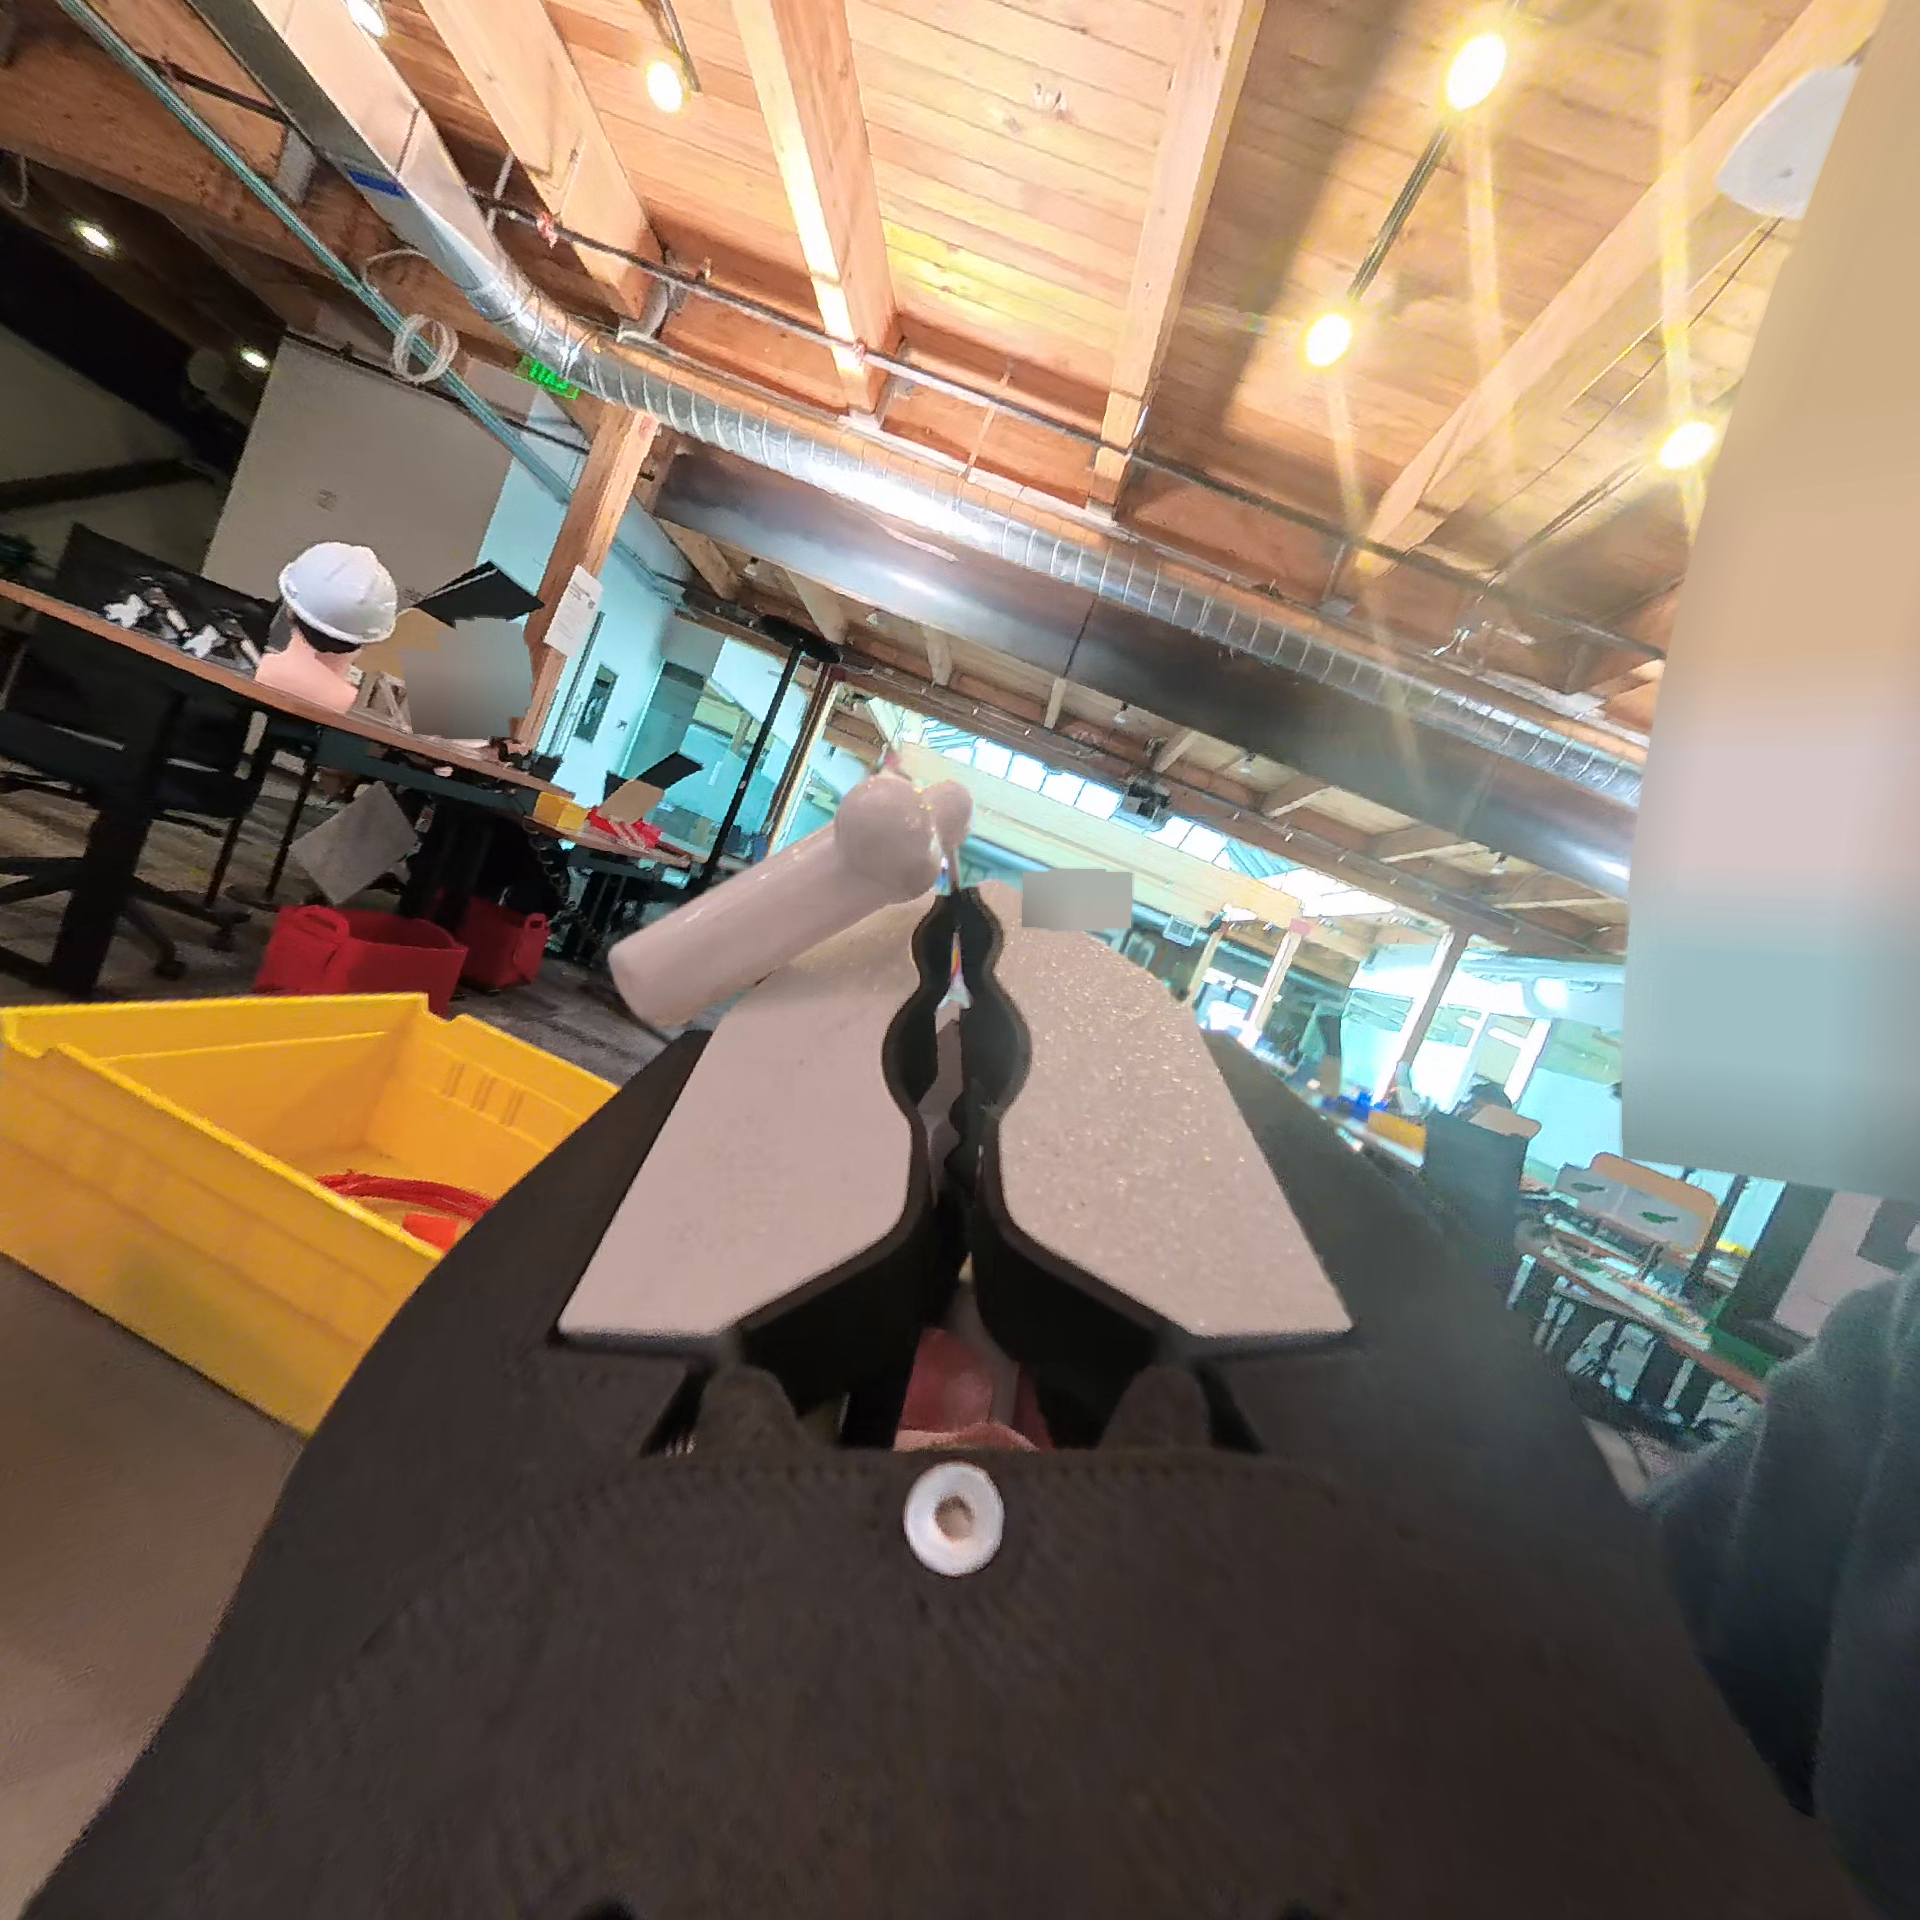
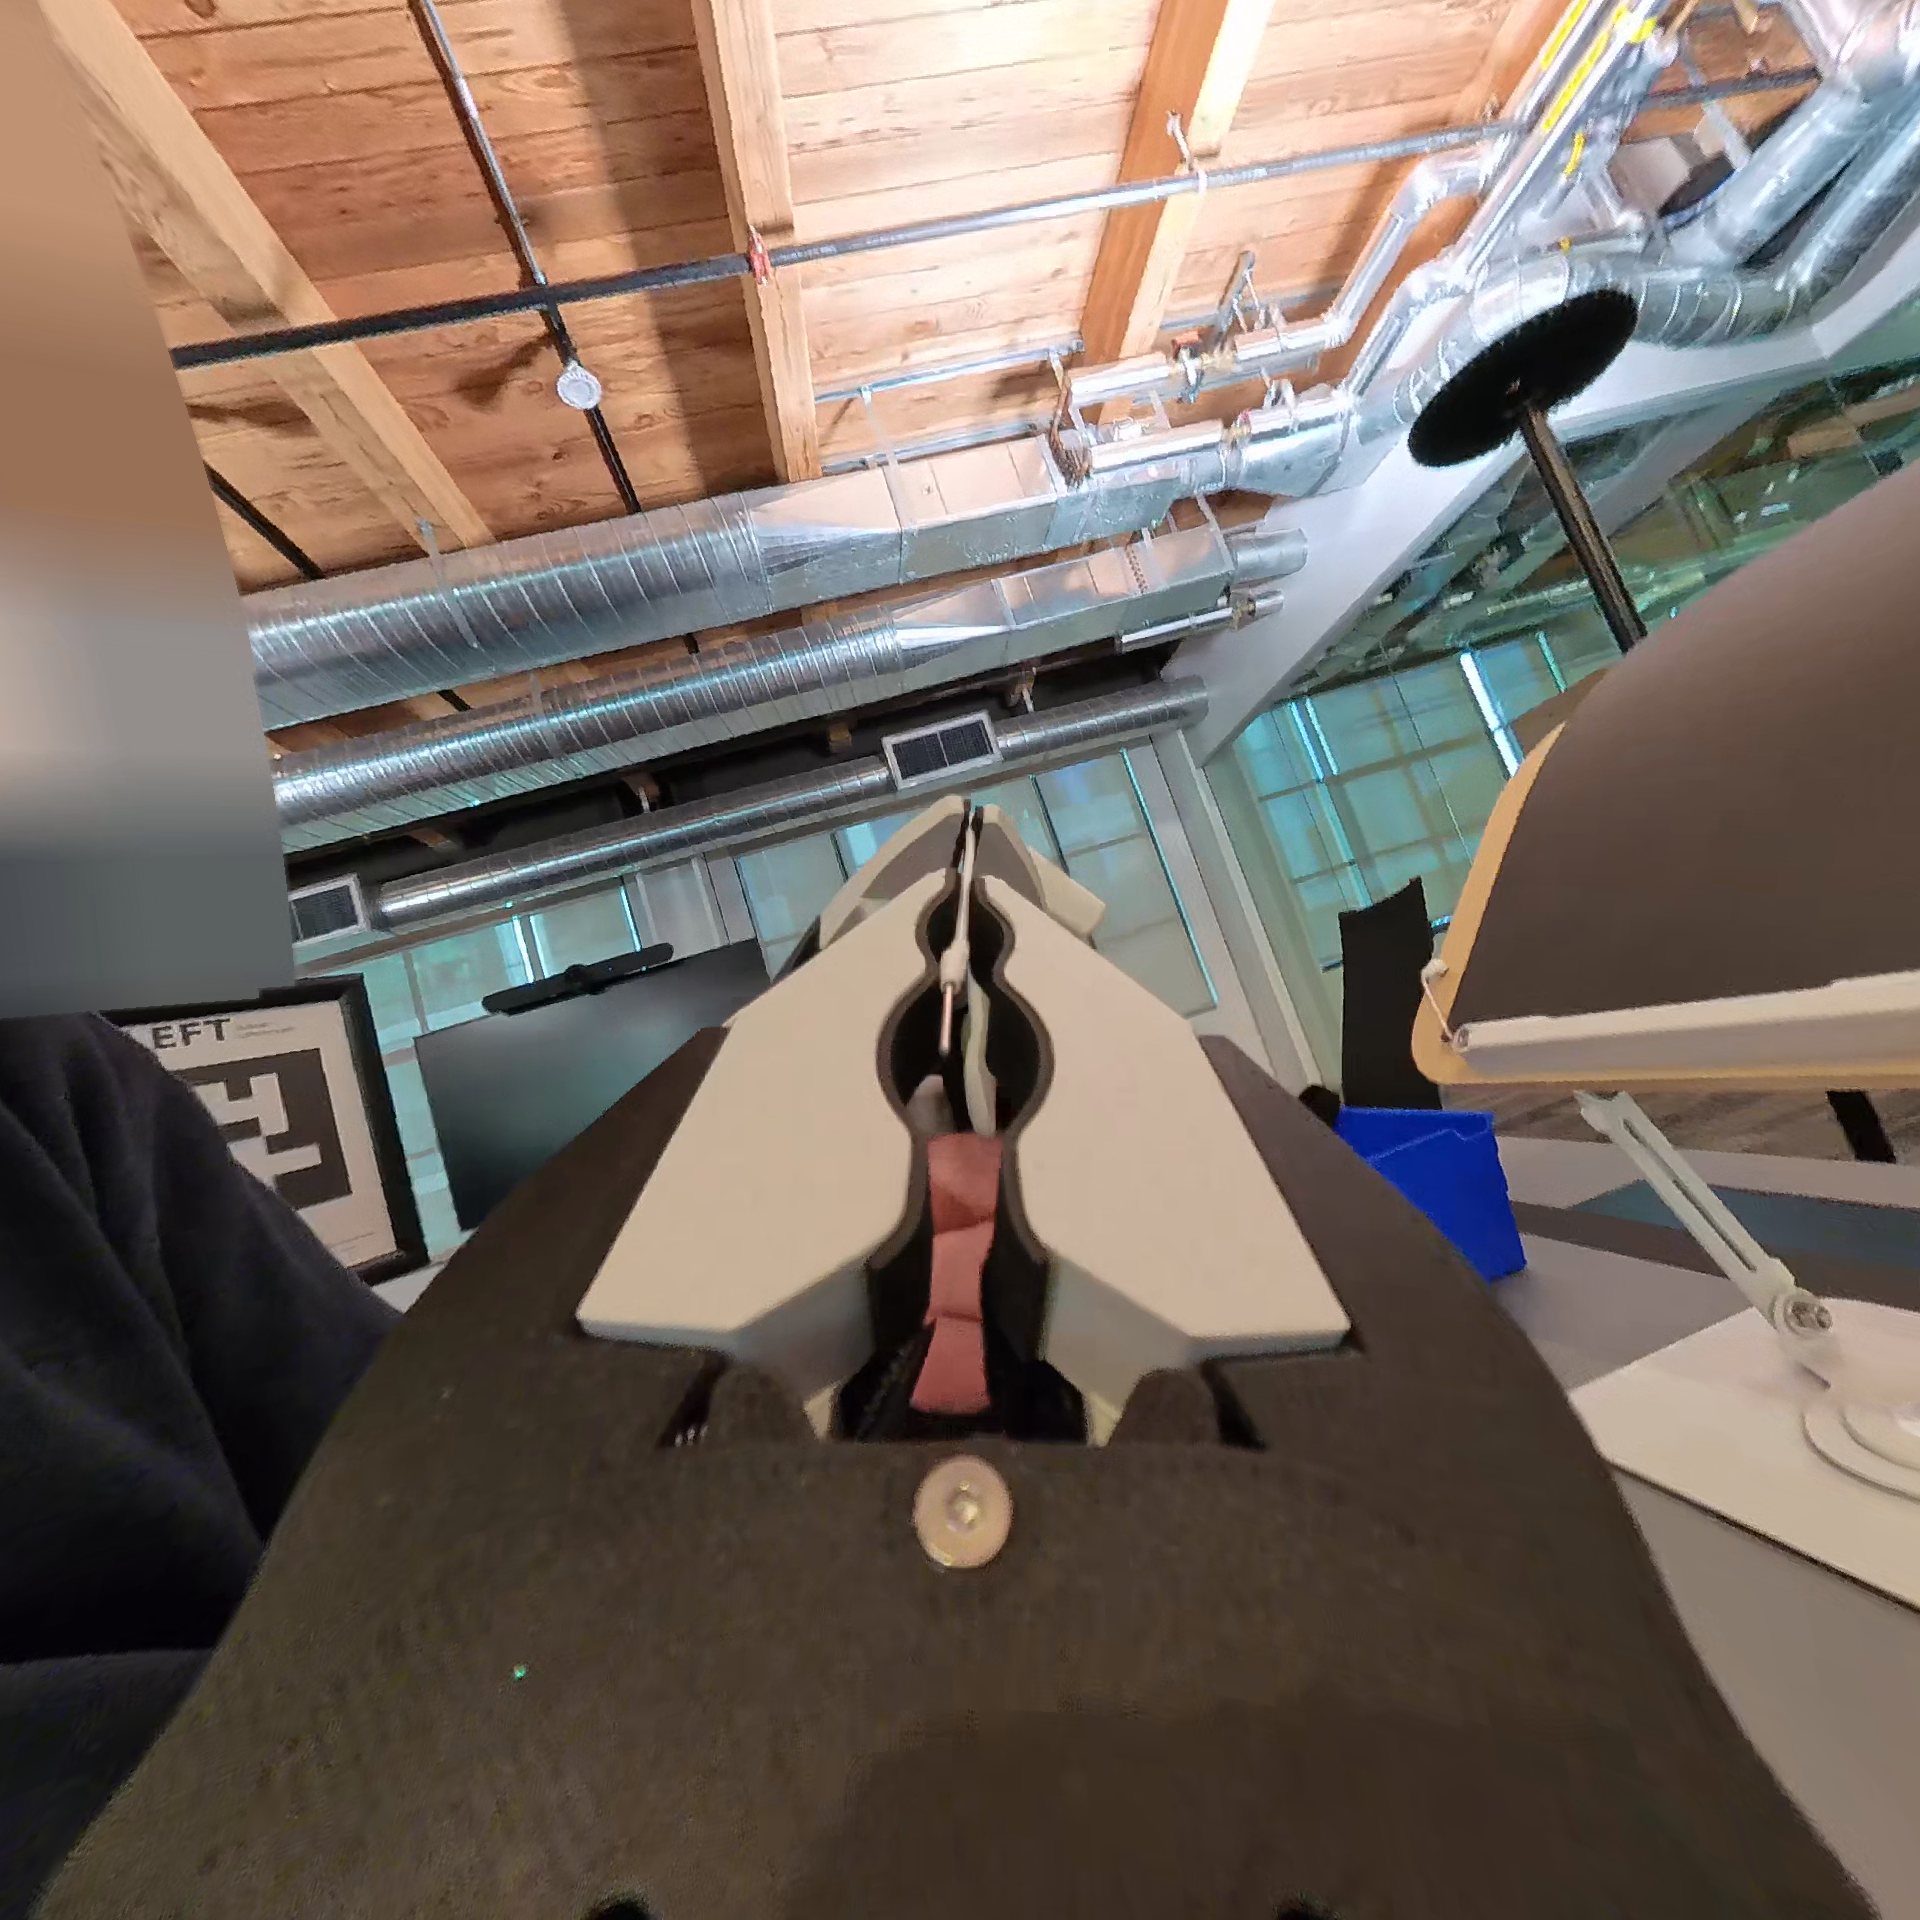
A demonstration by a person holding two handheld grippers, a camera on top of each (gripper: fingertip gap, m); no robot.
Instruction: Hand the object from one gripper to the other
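We hold mid-handover at frame centre: both the left gripper [image 1: 961, 914] and right gripper [image 2: 971, 862] look clamped on the thin white object [image 2: 964, 914]. Next, we judge, one must release.

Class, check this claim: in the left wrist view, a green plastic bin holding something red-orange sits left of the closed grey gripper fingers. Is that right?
Not quite: the plastic bin is yellow, not green, as the left wrist view shows. It does hold something red-orange and sits left of the closed left gripper.
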